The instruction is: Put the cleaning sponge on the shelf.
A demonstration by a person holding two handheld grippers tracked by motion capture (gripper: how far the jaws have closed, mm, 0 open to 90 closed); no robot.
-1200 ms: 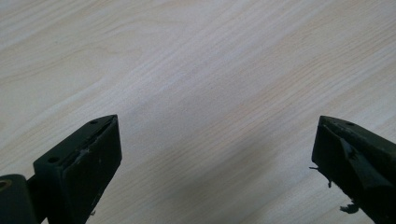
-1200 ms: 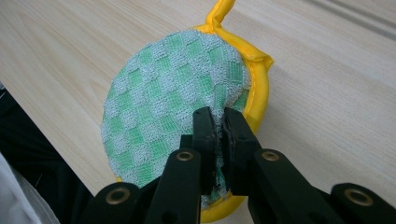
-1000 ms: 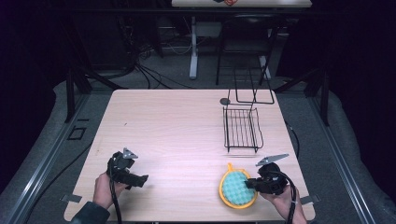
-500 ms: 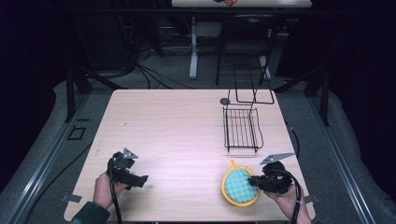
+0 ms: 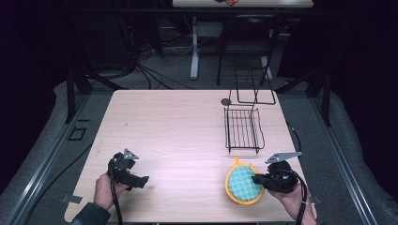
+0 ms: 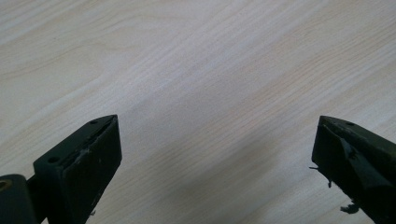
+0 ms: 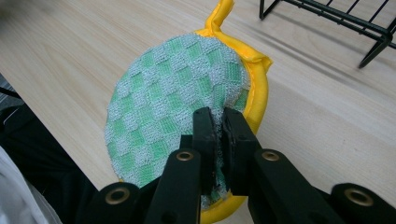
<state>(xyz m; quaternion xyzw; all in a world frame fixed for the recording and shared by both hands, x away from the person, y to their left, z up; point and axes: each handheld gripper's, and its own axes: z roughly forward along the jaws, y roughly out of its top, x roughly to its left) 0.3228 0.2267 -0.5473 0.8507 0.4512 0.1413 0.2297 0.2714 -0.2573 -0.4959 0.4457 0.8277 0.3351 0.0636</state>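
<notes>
While right hand-held gripper (image 7: 217, 122) pinches pot holder (image 5: 241, 183) near table edge (image 5: 187, 221), left (image 6: 212, 154) spread.

Even overhead light brightens the pale wooden table (image 5: 178, 136), while the room beyond it lies nearly black. Shadows are soft and faint. The high view is slightly grainy; the close views are sharp.

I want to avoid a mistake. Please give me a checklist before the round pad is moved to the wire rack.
1. Right tool shut on the scrub pad: ok.
2. Grip depth: at the pad's edge only; security cannot tell.
3. Pad off the table: cannot tell.
4. Wire rack empty: ok.
5. Path from pad to rack free: ok.
6. Left tool open, away from the pad: ok.
</notes>
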